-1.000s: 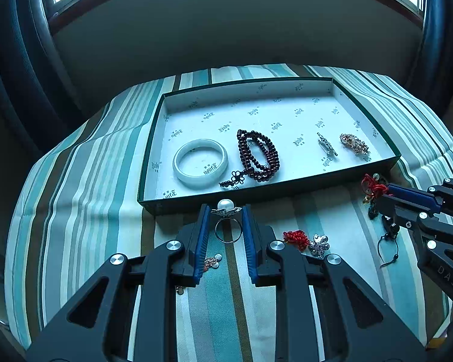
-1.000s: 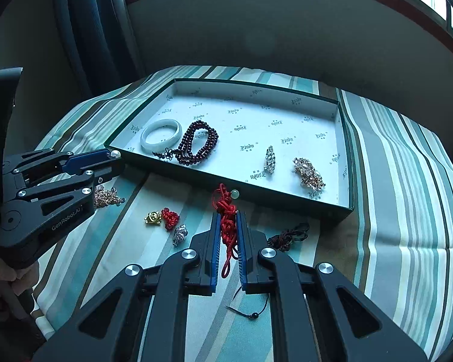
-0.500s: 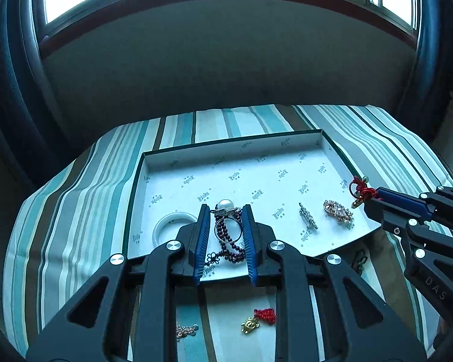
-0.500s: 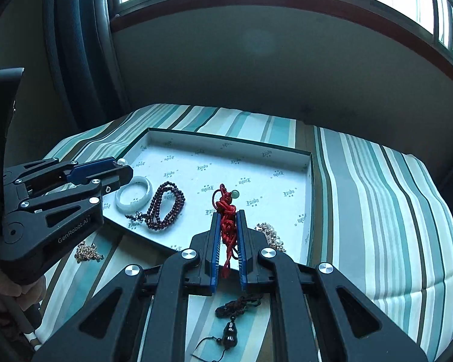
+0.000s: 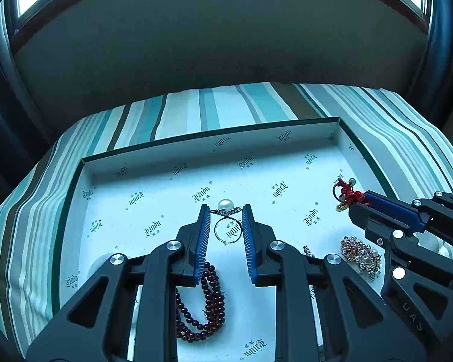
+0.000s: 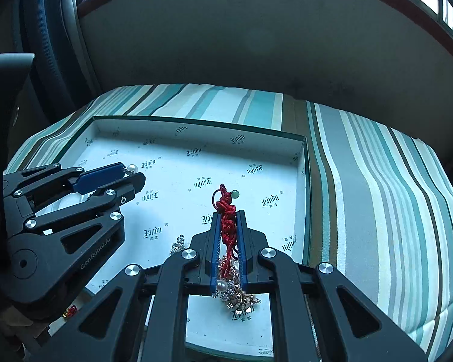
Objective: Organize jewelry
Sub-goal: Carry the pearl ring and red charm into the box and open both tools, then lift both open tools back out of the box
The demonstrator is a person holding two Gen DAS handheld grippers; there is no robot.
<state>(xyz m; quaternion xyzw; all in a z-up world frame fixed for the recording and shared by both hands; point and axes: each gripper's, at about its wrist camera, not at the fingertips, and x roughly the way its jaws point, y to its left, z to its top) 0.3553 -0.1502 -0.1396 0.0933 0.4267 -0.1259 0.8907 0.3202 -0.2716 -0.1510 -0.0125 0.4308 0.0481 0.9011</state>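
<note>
My left gripper (image 5: 226, 211) is shut on a silver pearl ring (image 5: 226, 221) and holds it above the middle of the white-lined, green-edged tray (image 5: 154, 154). My right gripper (image 6: 226, 214) is shut on a red knotted cord charm (image 6: 227, 217) with a small green bead, above the tray's (image 6: 196, 123) right part. The right gripper also shows in the left wrist view (image 5: 355, 203), the left gripper in the right wrist view (image 6: 136, 175). A dark red bead bracelet (image 5: 205, 307) lies in the tray under the left gripper.
A gold and crystal brooch (image 5: 359, 255) lies in the tray's right part, also under my right gripper (image 6: 238, 297). A small silver piece (image 6: 178, 244) lies beside it. A red and gold charm (image 6: 69, 310) lies on the striped cloth (image 6: 377, 181) outside the tray.
Both grippers have moved forward from the striped cloth to over the tray, each still holding its piece. The view has come closer to the tray floor.
</note>
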